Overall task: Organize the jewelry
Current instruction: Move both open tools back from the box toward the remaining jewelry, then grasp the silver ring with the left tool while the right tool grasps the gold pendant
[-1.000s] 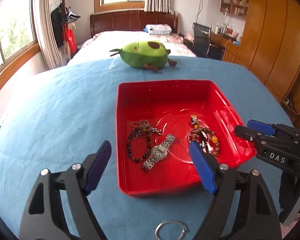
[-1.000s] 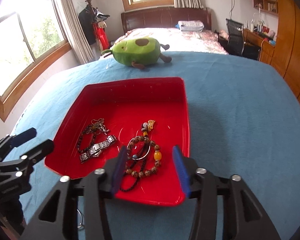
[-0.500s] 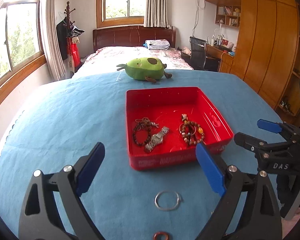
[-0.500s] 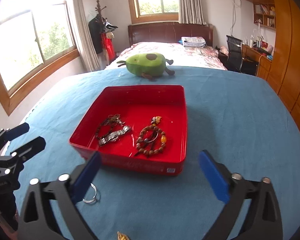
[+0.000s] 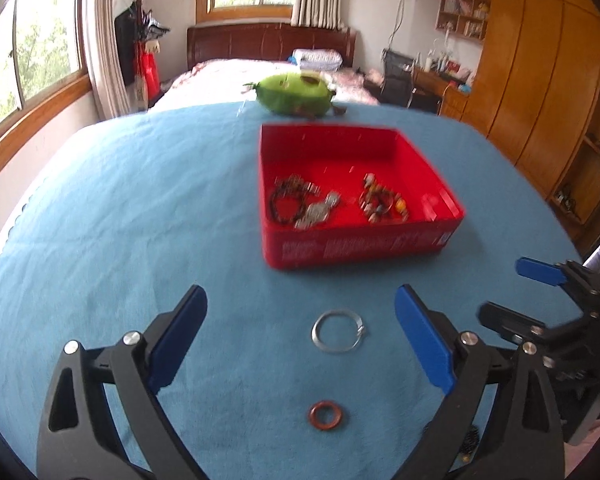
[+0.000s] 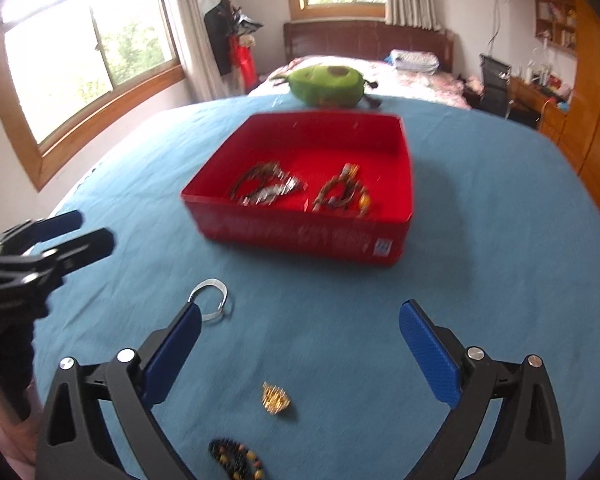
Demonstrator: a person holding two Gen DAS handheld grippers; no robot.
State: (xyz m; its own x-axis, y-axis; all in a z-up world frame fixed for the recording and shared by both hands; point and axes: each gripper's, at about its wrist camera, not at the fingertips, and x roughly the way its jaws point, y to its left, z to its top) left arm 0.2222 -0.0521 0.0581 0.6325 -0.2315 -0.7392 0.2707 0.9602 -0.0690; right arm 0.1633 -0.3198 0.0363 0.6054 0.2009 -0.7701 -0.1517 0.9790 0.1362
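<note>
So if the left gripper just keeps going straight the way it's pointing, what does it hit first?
Most likely the silver ring lying on the blue cloth, centred between the open left gripper. The red tray lies beyond it. Depth is hard to judge.

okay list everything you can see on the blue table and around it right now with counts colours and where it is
red tray: 1, red, table centre
bracelets and watch: several, dark, silver, beaded, inside tray
silver ring: 1, silver, cloth before tray
orange ring: 1, orange-brown, nearest left gripper
gold trinket: 1, gold, between right gripper's fingers
beaded bracelet: 1, dark with coloured beads, bottom edge
avocado plush: 1, green, behind tray
blue cloth: 1, blue, covers table
left gripper: 1, black, blue pads, open
right gripper: 1, same, open
</note>
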